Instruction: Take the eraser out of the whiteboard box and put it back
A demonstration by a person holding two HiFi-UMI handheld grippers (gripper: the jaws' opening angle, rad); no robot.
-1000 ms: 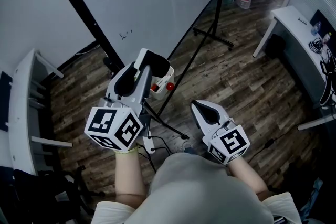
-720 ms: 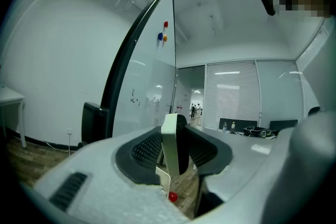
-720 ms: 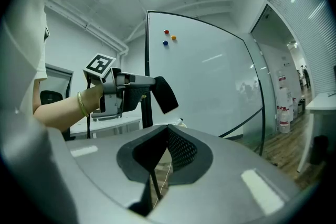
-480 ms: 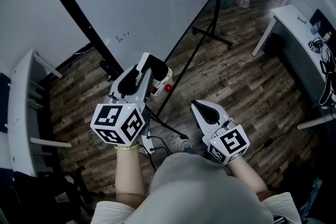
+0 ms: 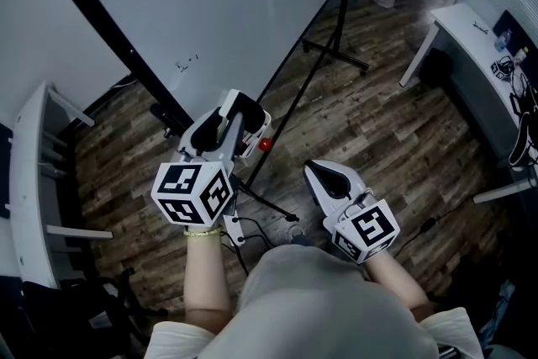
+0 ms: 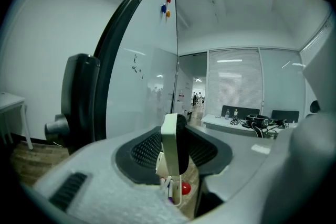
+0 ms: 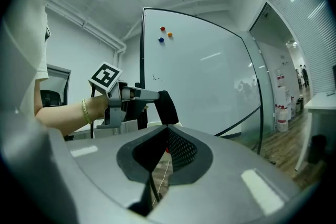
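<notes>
I am looking down over both hands, and the left gripper (image 5: 236, 111) is clamping the flat, white-backed eraser (image 6: 170, 142) with its black felt pad, jaws partway closed and pads pressing on both faces. In the left gripper view the eraser is standing upright on edge between the jaws, with the white plastic back on the left and the felt on the right. It is sitting just above the small white whiteboard box (image 5: 260, 125), which is hanging by the lower corner of the big white whiteboard (image 5: 235, 4) on its black metal stand (image 5: 313, 70). Whether the eraser's lower edge is touching the box I cannot tell. Directly beneath it a few marker pens (image 6: 167, 187) and a small red ball (image 6: 185, 188) are showing (the ball is also peeking out beside the box in the head view). The right gripper (image 5: 319, 171) is resting near my body, well apart from the box and pointing roughly level. Its jaws are meeting at the tips and are gripping nothing. Dark wooden plank floor (image 5: 378, 130) is running under the stand, and a white worktop (image 5: 465, 28) is standing off to the right.
</notes>
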